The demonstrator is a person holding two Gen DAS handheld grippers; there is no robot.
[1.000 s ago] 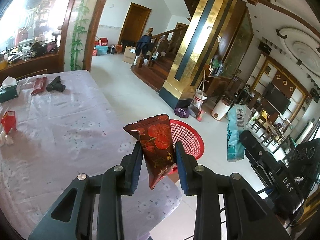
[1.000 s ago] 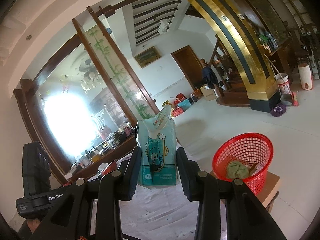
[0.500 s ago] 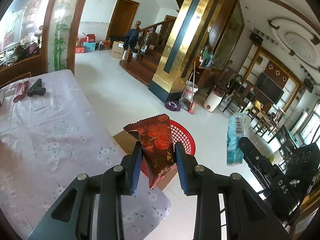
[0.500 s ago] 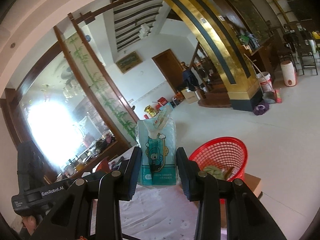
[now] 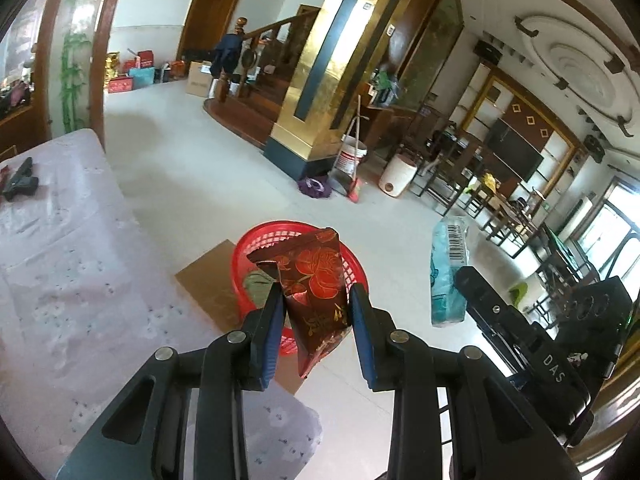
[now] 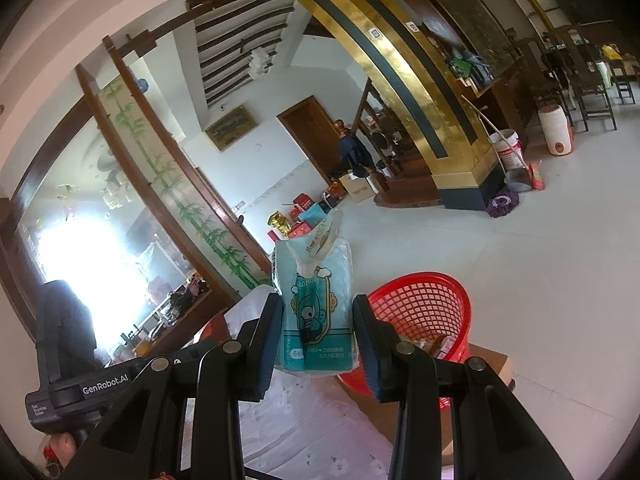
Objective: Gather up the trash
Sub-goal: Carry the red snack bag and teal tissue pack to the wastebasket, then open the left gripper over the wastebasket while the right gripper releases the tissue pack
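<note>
Left wrist view: the left hand-held gripper (image 5: 316, 312) pinches a dark red snack wrapper (image 5: 314, 280) between its blue pads, poised over a red mesh basket (image 5: 256, 240) on a cardboard box (green trash lies inside) beside the cloth-covered bench (image 5: 72, 272). Right wrist view: the right hand-held gripper (image 6: 318, 334) clamps a teal tissue pack (image 6: 316, 300), the basket (image 6: 424, 304) just beside it.

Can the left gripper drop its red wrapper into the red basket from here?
Probably yes: the left gripper holds the red wrapper in front of the red basket, whose mouth is open, nothing between.
</note>
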